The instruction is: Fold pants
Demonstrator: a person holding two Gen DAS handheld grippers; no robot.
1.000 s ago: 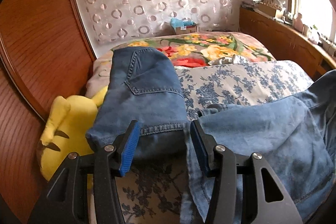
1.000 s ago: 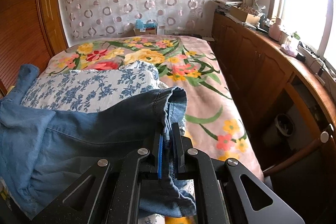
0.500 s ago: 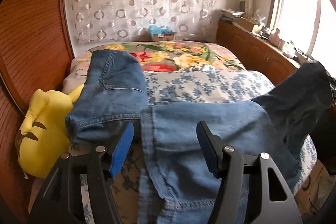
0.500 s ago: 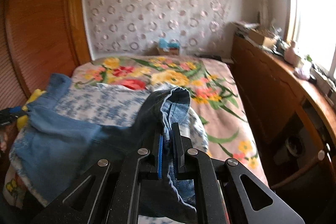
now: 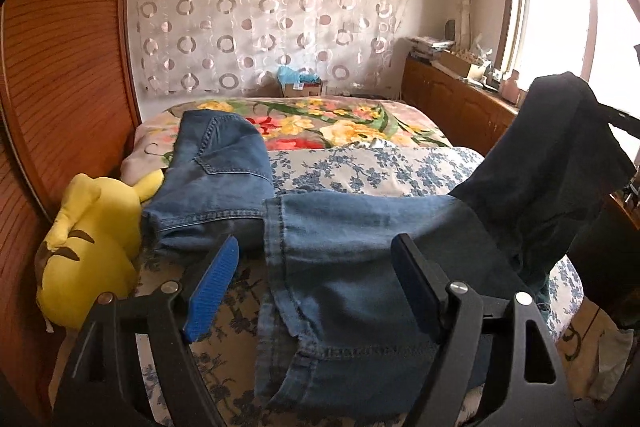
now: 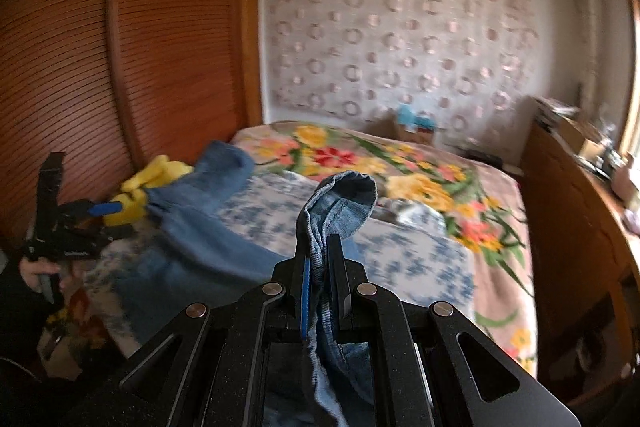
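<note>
The right gripper [image 6: 319,267] has lifted its end of the pants [image 5: 360,267] higher off the bed [image 5: 380,167], pinching the denim tight. The left gripper [image 5: 316,281] is opening wide, with denim lying loose between its jaws.

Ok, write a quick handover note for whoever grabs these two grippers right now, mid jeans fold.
Left gripper: jaws opening, pads clear of the denim; the jeans lie below and between them, not gripped.
Right gripper: shut on a bunched jeans end, lifted off the bed.
Jeans: spread across the blue floral blanket, the far part lying next to the yellow plush toy.
Done: one end picked up and raised.
Left: probably carry that end over to the other, lay it flat, smooth, fold again.
</note>
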